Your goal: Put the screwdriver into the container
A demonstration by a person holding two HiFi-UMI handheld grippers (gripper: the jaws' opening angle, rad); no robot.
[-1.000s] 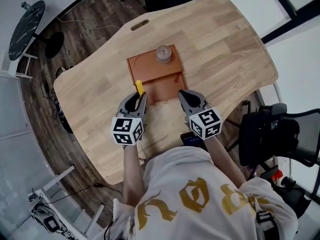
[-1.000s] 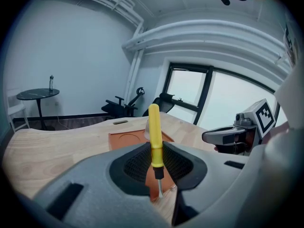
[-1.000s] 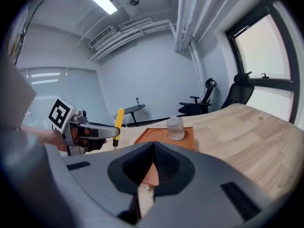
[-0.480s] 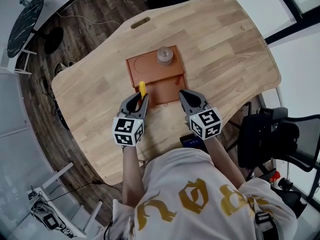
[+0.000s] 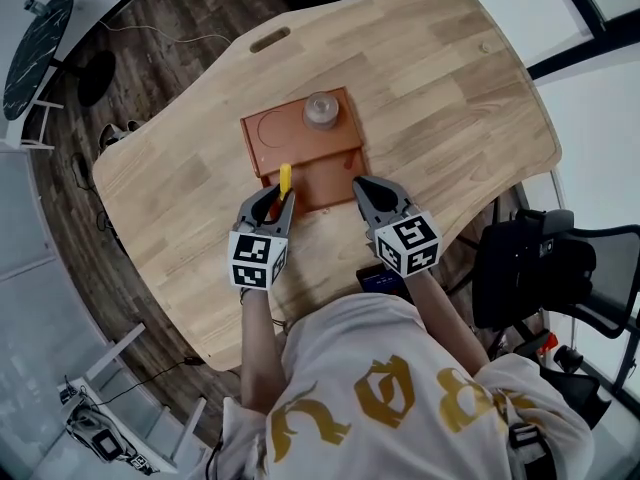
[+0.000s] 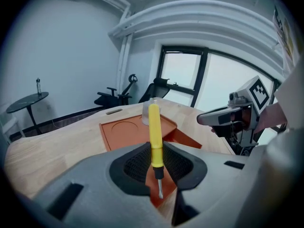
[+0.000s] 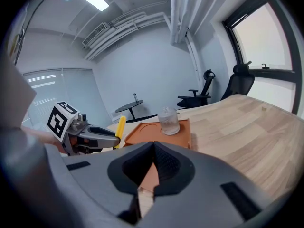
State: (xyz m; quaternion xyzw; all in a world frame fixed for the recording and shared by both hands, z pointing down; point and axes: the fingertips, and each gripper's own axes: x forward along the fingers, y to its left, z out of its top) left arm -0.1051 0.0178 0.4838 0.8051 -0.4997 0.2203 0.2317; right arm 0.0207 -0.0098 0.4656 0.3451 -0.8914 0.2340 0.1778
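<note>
My left gripper (image 5: 272,204) (image 6: 154,150) is shut on a yellow-handled screwdriver (image 5: 285,177) (image 6: 155,127), which stands upright with its metal tip pointing down. It hangs over the near left edge of an orange tray (image 5: 280,136) (image 6: 118,134). A clear round container (image 5: 321,110) (image 7: 168,121) stands at the tray's far side; in the left gripper view it is partly hidden behind the handle. My right gripper (image 5: 364,190) (image 7: 153,146) is shut with nothing in it, at the tray's near right corner. The right gripper view shows the left gripper (image 7: 102,137) and the screwdriver (image 7: 120,126) at its left.
The tray lies on a light wooden table (image 5: 440,88) with a slot handle (image 5: 270,39) at its far edge. A black office chair (image 5: 545,268) stands to the right, and a dark round side table (image 5: 35,53) on the floor to the far left.
The left gripper with the screwdriver has shifted a little to the right over the tray's near edge. The right gripper has stayed near the tray's near right corner.
</note>
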